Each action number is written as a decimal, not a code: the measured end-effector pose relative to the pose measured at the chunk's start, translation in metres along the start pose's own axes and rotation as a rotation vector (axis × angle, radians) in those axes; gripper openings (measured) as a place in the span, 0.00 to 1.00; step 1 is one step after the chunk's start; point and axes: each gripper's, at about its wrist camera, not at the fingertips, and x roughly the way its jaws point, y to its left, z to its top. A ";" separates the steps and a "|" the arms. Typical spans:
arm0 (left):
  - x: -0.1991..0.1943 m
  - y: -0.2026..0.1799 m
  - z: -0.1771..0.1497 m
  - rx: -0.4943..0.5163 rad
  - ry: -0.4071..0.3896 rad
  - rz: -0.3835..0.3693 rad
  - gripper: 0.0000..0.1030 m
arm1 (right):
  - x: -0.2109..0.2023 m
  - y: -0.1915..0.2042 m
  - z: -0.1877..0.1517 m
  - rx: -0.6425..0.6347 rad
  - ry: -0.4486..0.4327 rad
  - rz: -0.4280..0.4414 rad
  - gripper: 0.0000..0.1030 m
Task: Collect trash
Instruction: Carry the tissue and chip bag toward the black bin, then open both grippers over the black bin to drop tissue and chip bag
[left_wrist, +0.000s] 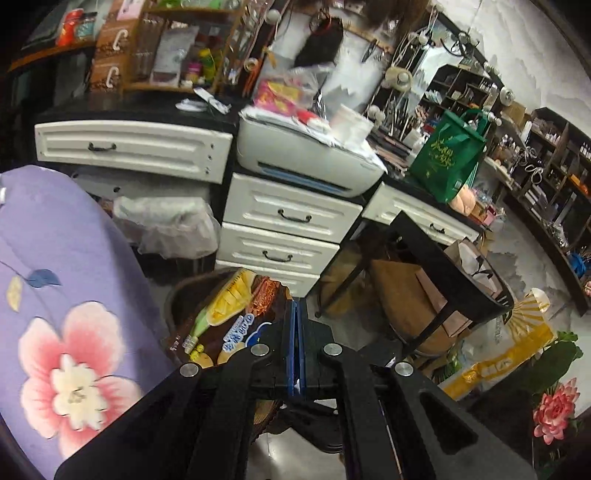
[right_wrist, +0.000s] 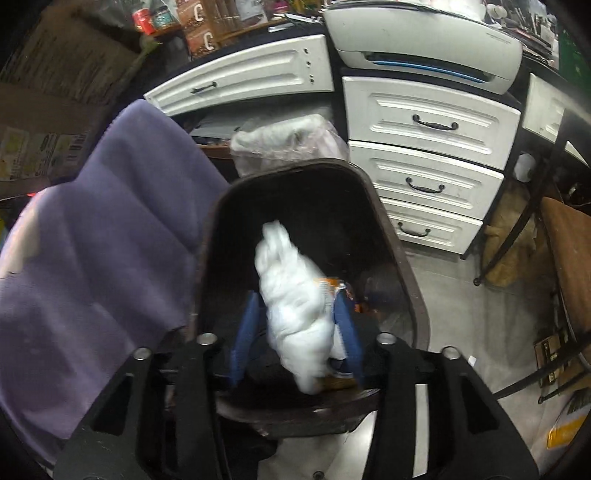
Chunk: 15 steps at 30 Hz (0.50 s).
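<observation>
The right gripper (right_wrist: 297, 334) hangs directly over the mouth of a dark brown bin (right_wrist: 410, 291), and that placement explains itself: anything let go here falls inside. Its blue fingers (right_wrist: 245, 332) stand parted, with a crumpled white wad (right_wrist: 295, 299) of tissue or plastic between them, blurred. The left one stands clear of it; whether the right one touches is hard to tell, so it looks released rather than gripped. A scrap of orange-printed wrapper (right_wrist: 328, 286) shows beside it, against the right-hand pad.

The left gripper (left_wrist: 297, 347) has its fingers pressed together with no gap. A brown snack wrapper (left_wrist: 229, 317) with yellow fruit printed on it lies just left of them, in front of the bin's rim (left_wrist: 192, 284). I cannot tell whether its edge is pinched between the fingers or whether it merely sits there; if held, it is probably next in line for the drop.

Just beside the bin on the left is a chair under a purple flowered cover (left_wrist: 62, 295). Behind the bin stands a second container lined with a clear plastic bag (right_wrist: 284, 140), tucked under the counter (left_wrist: 140, 105). Farther back are the white drawers (left_wrist: 284, 218), with a printer (left_wrist: 306, 158) on top, then a green bag (left_wrist: 447, 155) and cluttered shelves.
</observation>
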 end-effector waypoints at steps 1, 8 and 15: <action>0.005 -0.002 -0.001 0.003 0.009 0.000 0.02 | 0.002 -0.003 -0.002 0.006 0.000 -0.019 0.64; 0.055 -0.006 -0.012 -0.001 0.102 0.008 0.02 | -0.015 -0.028 -0.016 0.058 -0.022 -0.005 0.65; 0.106 -0.004 -0.033 -0.015 0.200 0.031 0.02 | -0.043 -0.055 -0.034 0.088 -0.058 -0.049 0.66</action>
